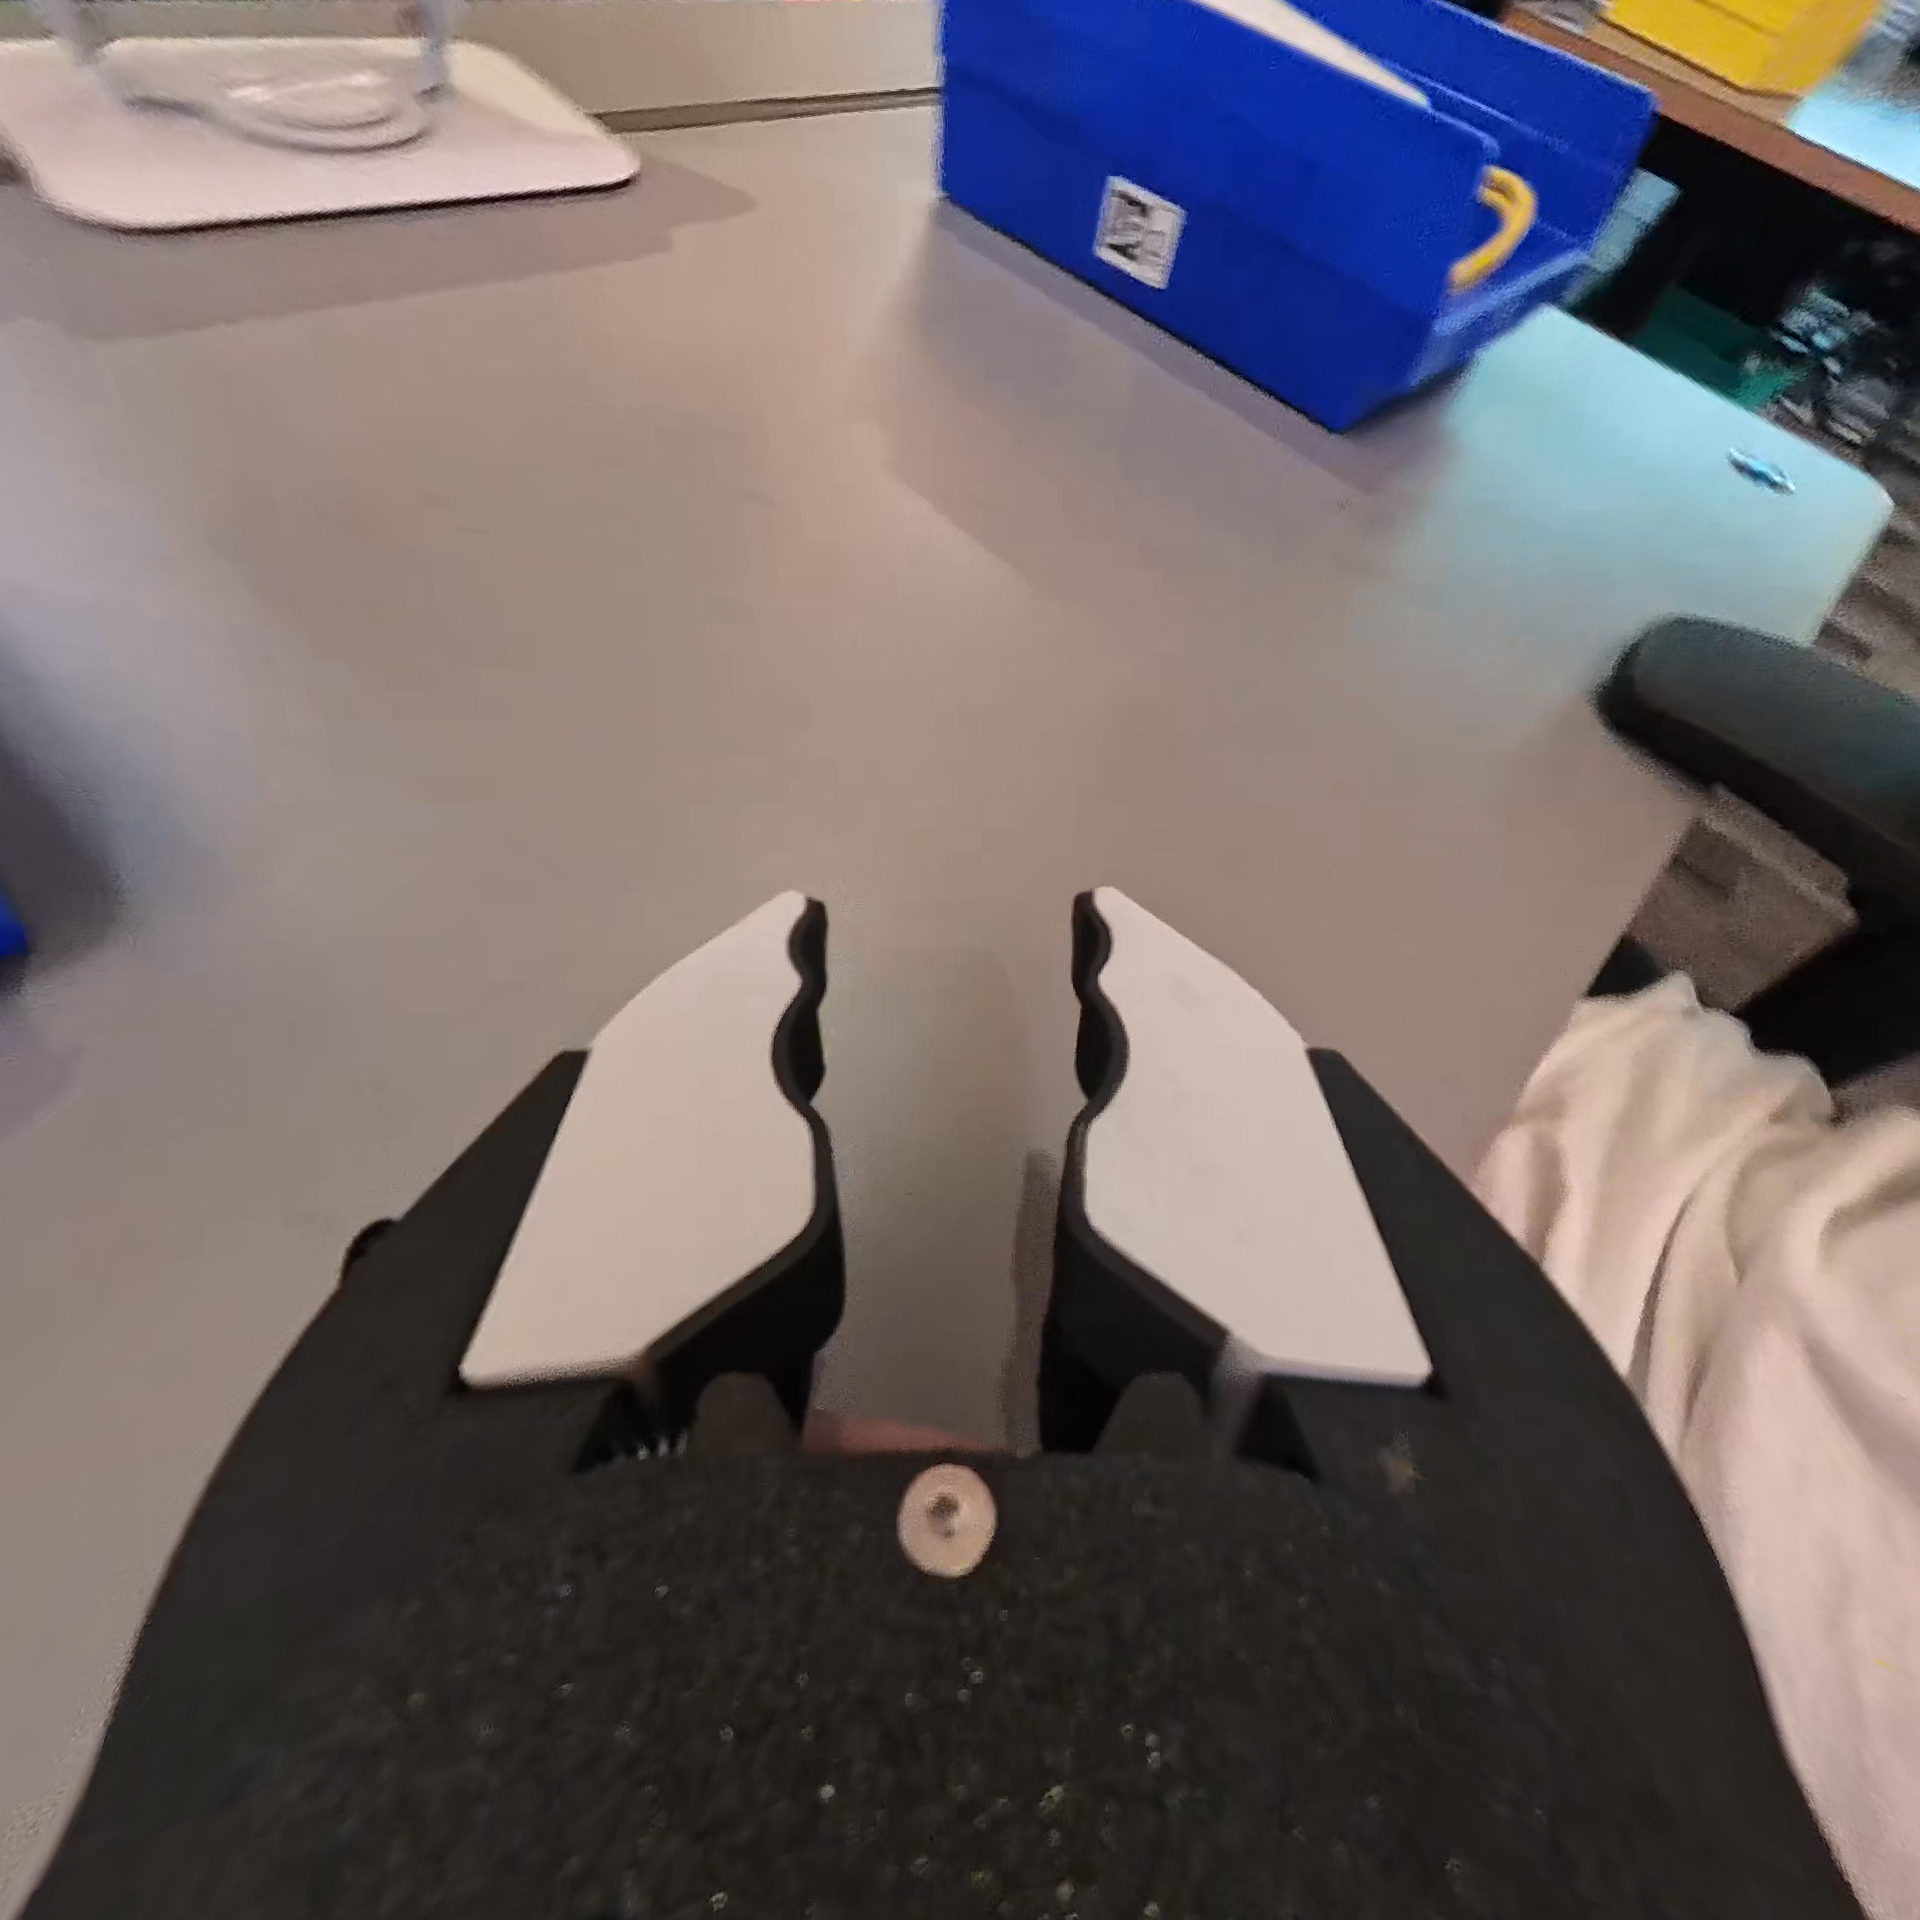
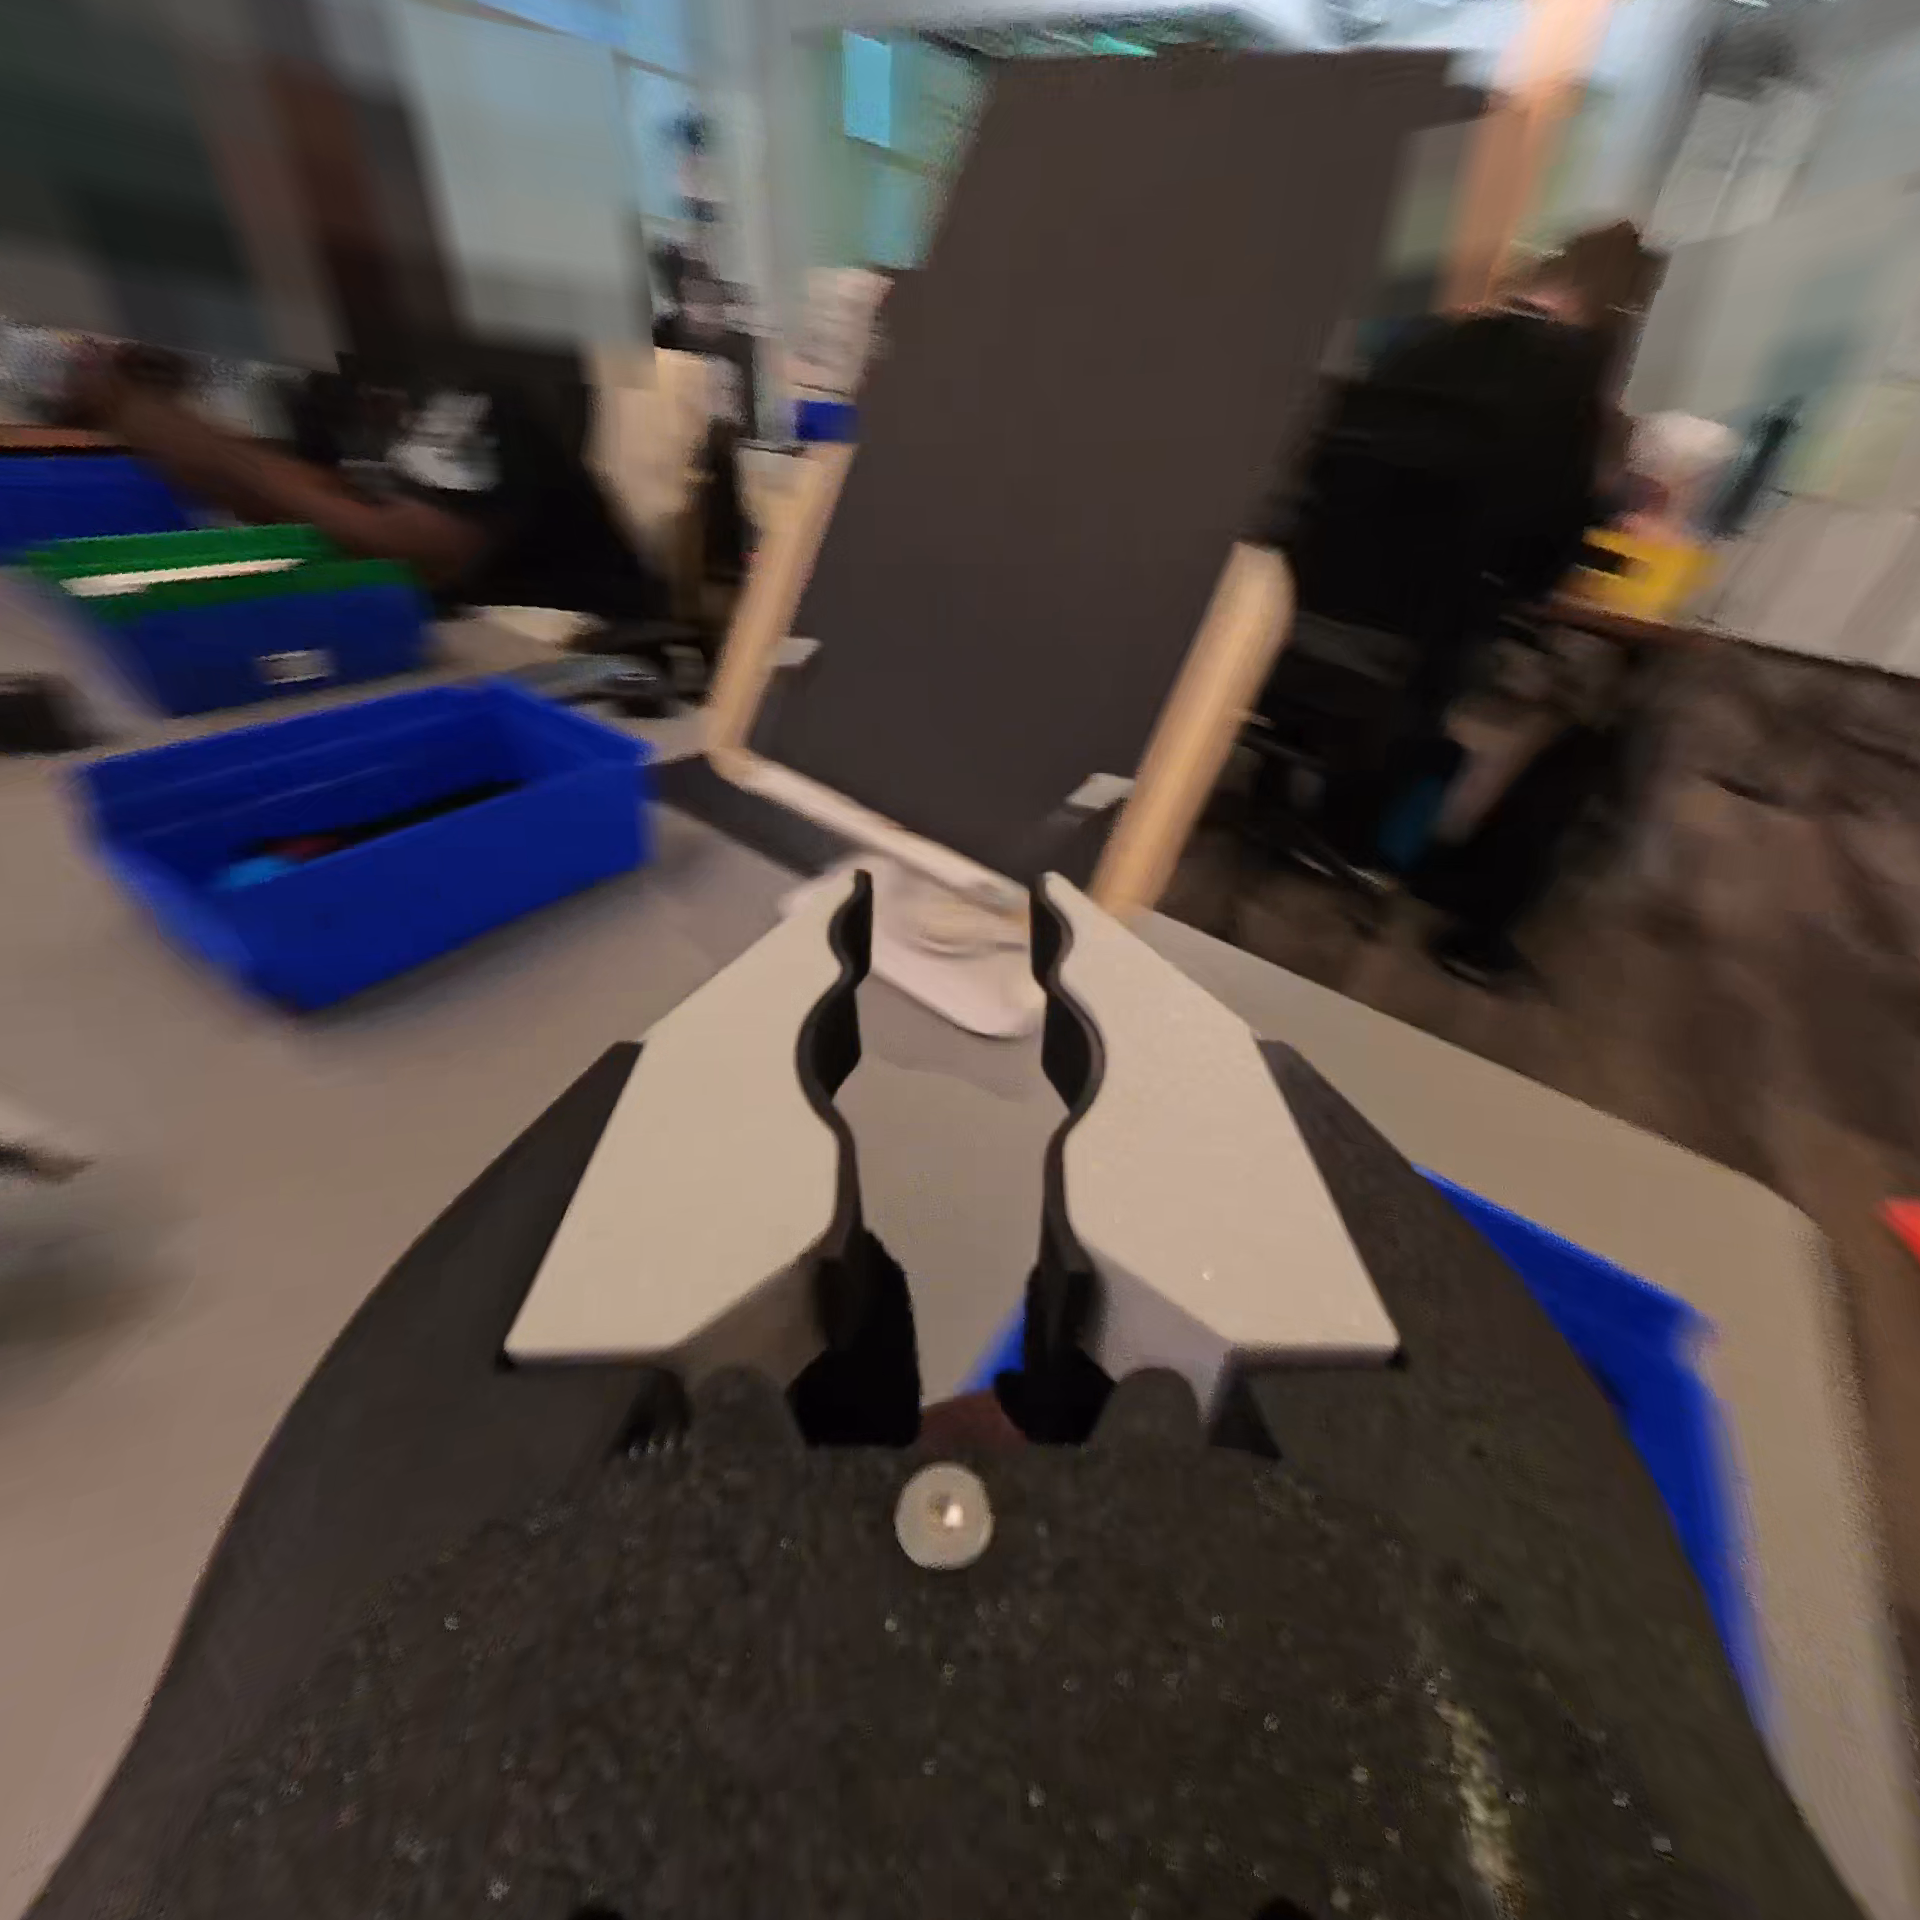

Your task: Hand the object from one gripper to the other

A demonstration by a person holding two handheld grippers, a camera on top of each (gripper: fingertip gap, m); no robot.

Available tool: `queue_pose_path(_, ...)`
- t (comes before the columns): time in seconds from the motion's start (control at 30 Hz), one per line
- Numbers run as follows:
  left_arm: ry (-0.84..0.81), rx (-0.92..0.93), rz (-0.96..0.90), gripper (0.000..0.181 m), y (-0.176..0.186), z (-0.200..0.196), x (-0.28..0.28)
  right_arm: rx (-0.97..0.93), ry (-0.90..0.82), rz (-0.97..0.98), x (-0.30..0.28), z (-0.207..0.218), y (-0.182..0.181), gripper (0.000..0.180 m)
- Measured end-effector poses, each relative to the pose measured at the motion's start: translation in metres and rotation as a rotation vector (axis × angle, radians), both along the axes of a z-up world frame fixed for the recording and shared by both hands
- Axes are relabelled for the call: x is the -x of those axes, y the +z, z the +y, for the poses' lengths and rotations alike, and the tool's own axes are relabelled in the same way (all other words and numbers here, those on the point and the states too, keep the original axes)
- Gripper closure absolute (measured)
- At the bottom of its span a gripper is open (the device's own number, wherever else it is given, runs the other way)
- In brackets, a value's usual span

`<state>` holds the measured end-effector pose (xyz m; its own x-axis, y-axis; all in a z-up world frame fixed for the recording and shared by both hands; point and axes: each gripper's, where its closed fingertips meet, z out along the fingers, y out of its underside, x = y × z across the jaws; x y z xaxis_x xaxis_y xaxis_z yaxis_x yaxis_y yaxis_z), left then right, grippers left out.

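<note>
Grippers both empty, jaws parted. Left gripper [image 1: 948,914], white fingers on black body, hovers over bare grey tabletop [image 1: 727,582]; nothing between jaws. Right gripper [image 2: 948,894], same build, spread, nothing held; view heavily blurred.

Likely object: clear curved plastic piece [image 1: 260,94] on white rounded tray [image 1: 499,135], far-left of left gripper, well apart. In right wrist view, pale tray [image 2: 956,977] lies dead ahead, just past fingertips; object itself indistinct there. Long axis unclear. Judgement: right gripper better aligned for pickup.

Blue plastic bin [image 1: 1247,208] ahead-right of left gripper.
</note>
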<state>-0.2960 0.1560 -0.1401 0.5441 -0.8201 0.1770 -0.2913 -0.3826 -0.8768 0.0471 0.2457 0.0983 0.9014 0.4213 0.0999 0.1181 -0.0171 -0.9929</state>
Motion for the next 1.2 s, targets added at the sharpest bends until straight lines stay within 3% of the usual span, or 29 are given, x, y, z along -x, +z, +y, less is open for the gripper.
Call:
queue_pose_path(0.13,0.045,0.015,-0.029,0.135,0.009,0.012,0.012,0.174,0.444,-0.030,0.121,-0.005,-0.075,0.148)
queue_pose_path(0.23,0.047,-0.035,-0.052,0.135,0.025,0.020,0.023,0.446,0.789,0.226,0.204,-0.040,-0.134,0.134)
queue_pose_path(0.3,0.020,-0.071,-0.071,0.135,0.036,0.024,0.031,0.627,0.956,0.390,0.234,-0.069,-0.168,0.135)
queue_pose_path(0.4,-0.028,-0.121,-0.048,0.132,0.043,0.037,0.048,0.778,0.973,0.410,0.252,-0.082,-0.204,0.134)
queue_pose_path(0.5,-0.061,-0.164,0.022,0.126,0.048,0.061,0.072,0.757,0.959,0.384,0.260,-0.085,-0.208,0.134)
queue_pose_path(0.63,-0.040,-0.234,0.144,0.129,0.063,0.118,0.101,0.755,0.923,0.333,0.266,-0.083,-0.217,0.134)
queue_pose_path(0.8,-0.139,-0.305,0.464,0.132,0.047,0.195,0.110,0.781,0.896,0.478,0.278,-0.073,-0.217,0.134)
queue_pose_path(1.0,-0.125,0.091,0.645,0.130,-0.024,0.253,0.105,0.789,0.879,0.565,0.285,-0.058,-0.216,0.134)
queue_pose_path(1.2,-0.025,0.273,0.531,0.133,-0.045,0.277,0.096,0.820,0.886,0.680,0.274,-0.044,-0.212,0.134)
